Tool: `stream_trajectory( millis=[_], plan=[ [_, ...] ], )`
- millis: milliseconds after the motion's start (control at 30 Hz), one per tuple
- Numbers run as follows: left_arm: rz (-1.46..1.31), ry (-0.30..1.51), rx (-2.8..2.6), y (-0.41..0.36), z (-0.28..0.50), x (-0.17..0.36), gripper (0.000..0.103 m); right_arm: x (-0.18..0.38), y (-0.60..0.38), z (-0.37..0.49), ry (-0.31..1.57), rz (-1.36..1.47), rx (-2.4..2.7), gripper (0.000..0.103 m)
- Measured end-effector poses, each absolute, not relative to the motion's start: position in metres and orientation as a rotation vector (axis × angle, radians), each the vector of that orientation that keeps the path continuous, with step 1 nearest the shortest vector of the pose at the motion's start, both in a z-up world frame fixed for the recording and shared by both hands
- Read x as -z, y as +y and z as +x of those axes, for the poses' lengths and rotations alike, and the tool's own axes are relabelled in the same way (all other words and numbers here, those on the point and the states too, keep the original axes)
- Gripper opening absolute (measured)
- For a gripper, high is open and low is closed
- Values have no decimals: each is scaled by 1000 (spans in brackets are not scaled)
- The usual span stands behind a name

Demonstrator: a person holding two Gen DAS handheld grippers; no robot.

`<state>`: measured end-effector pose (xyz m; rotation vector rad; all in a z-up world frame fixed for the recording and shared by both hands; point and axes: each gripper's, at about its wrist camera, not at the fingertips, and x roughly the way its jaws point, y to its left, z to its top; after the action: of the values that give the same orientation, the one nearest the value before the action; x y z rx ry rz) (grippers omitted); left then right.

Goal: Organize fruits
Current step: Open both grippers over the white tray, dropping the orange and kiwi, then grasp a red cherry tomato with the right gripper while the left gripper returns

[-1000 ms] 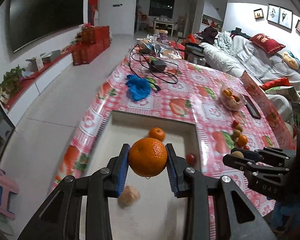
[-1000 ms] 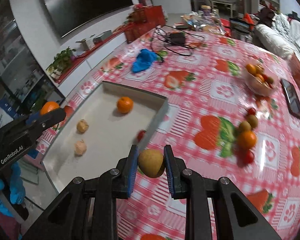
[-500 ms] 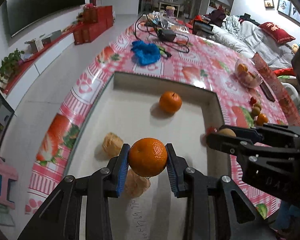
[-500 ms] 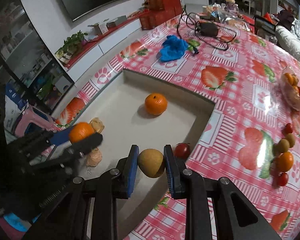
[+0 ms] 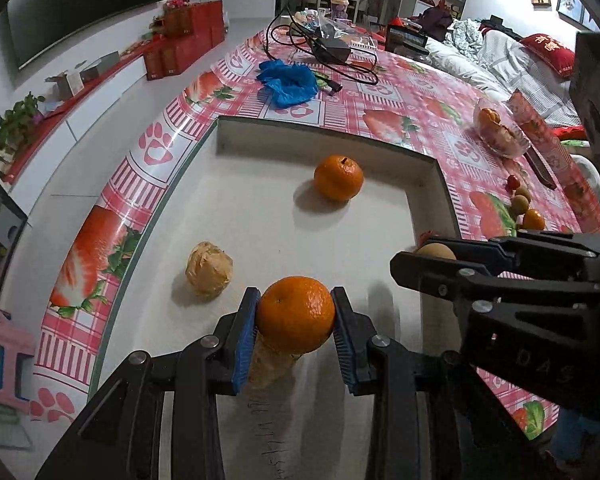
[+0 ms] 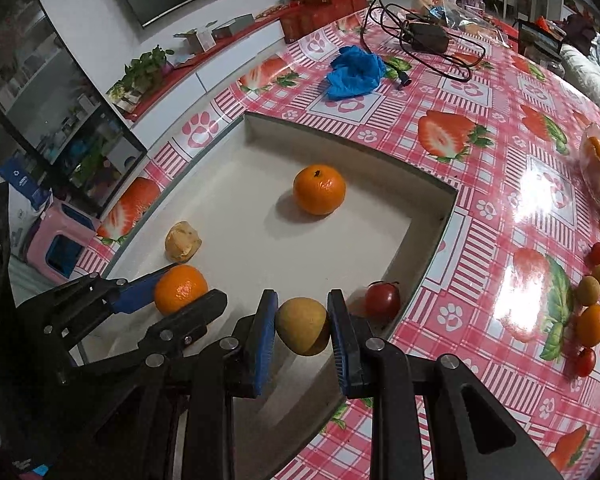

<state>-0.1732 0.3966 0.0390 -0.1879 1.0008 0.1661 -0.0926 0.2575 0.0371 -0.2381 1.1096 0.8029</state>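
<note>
1. Here, in the left wrist view, the left gripper pinches a tangerine between its blue pads; the fruit is round, with no clear long axis, and its stem dimple faces up toward the camera.
2. It hangs over the near part of the shallow tray, well short of the second tangerine lying toward the tray's far wall.
3. A tan wrapped fruit lies left of the held tangerine on the tray floor; another one is mostly hidden under it.
4. At the tray's right wall the right gripper covers all but the top of a yellow-brown fruit.
5. In the right wrist view, the right gripper is clamped on that yellow-brown fruit, slightly egg-shaped, its long axis tilted across the pads.
6. It hangs over the tray's near right corner, just beside a cherry tomato.
7. The left gripper shows from the side over the tray, holding its tangerine, partly covered by a finger.
</note>
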Motion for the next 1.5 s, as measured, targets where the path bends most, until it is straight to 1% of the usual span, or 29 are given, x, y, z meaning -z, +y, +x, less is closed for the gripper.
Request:
stream_trajectory(
  millis=[100,133,167,233,267,333,367,400,467,567,633,667,800,967,1200,1500],
  plan=[
    [-184,1004,-164,396,-174,-39,41,-37,258,-92,1113,-238,-805,27],
    [-183,1005,-162,396,-174,-39,48,-36,258,-92,1118,-237,-807,27],
    [-182,1004,-164,395,-174,-40,60,-36,257,-92,1123,-235,-810,27],
    [-181,990,-168,394,-176,-41,73,-36,256,-92,1128,-225,-812,27],
    [-181,984,-167,394,-177,-42,77,-37,256,-92,1129,-222,-814,27],
    [-181,981,-161,393,-177,-45,80,-39,256,-93,1128,-218,-817,28],
    [-172,985,-176,392,-178,-45,80,-39,256,-93,1127,-217,-817,38],
    [-168,987,-182,392,-178,-46,81,-40,256,-94,1122,-222,-807,57],
    [-175,993,-178,393,-179,-46,82,-45,253,-94,1095,-226,-784,71],
    [-185,1004,-181,392,-180,-45,82,-49,248,-93,1100,-194,-800,71],
    [-187,1004,-177,390,-182,-47,82,-51,245,-94,1091,-196,-792,88],
    [-185,1002,-173,388,-183,-49,82,-53,241,-95,1083,-192,-789,101],
    [-164,1002,-152,377,-185,-55,82,-57,227,-96,1069,-186,-777,102],
    [-135,990,-116,356,-184,-67,82,-55,187,-91,1066,-154,-700,102],
    [-73,978,-36,309,-172,-83,82,-40,101,-67,1109,-42,-501,102],
    [-1,1015,45,254,-155,-79,82,-9,22,-53,1162,-5,-321,102]
  ],
)
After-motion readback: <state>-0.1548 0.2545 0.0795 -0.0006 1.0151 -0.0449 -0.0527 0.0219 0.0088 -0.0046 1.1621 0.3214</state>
